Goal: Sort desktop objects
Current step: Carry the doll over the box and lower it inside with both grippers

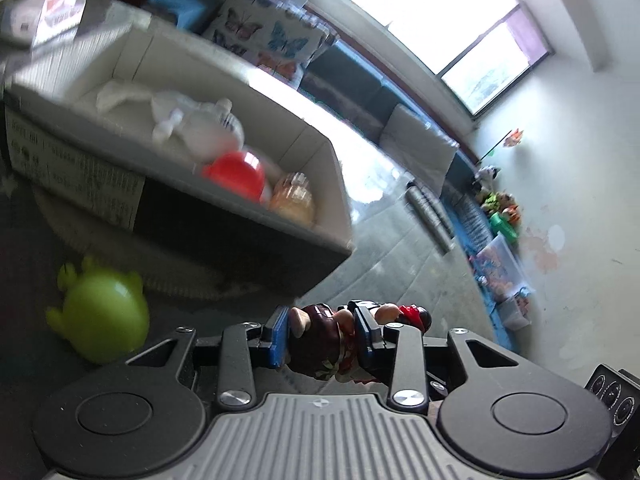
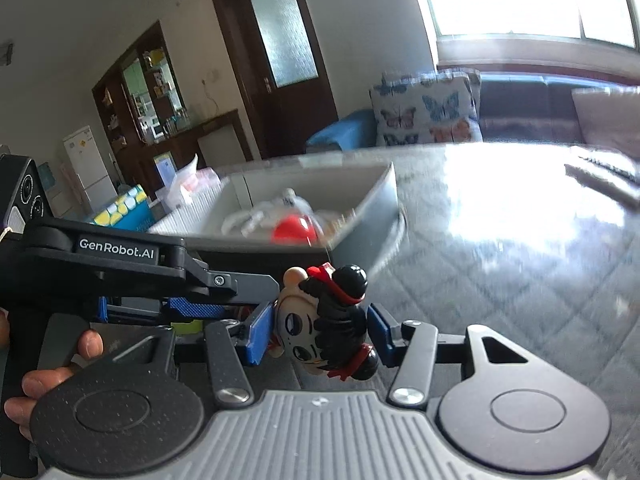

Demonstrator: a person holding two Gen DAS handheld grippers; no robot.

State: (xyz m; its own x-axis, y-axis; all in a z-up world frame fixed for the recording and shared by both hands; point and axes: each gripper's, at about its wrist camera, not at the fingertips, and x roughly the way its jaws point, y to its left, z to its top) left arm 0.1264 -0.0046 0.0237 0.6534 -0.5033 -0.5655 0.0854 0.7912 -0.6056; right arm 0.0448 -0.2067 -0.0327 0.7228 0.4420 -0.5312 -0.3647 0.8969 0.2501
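Observation:
A small doll figurine with black hair buns and red ribbons point(image 2: 332, 316) is held between both grippers. My left gripper point(image 1: 322, 332) is shut on its dark red body point(image 1: 320, 340). My right gripper point(image 2: 320, 330) is closed around its head, its blue pads point(image 2: 258, 332) touching the sides. The left gripper body point(image 2: 120, 264) crosses the right wrist view from the left. A white cardboard box point(image 1: 312, 152) stands beyond, holding a red ball point(image 1: 236, 174), an orange ball point(image 1: 292, 200) and a white plush toy point(image 1: 192, 120). The box also shows in the right wrist view point(image 2: 376, 204).
A green frog-like toy point(image 1: 104, 312) lies on the dark table left of the left gripper. A glossy quilted tabletop point(image 2: 520, 240) stretches right. A butterfly cushion point(image 2: 424, 112) and sofa sit behind. Toys and bins point(image 1: 500, 256) line the far wall.

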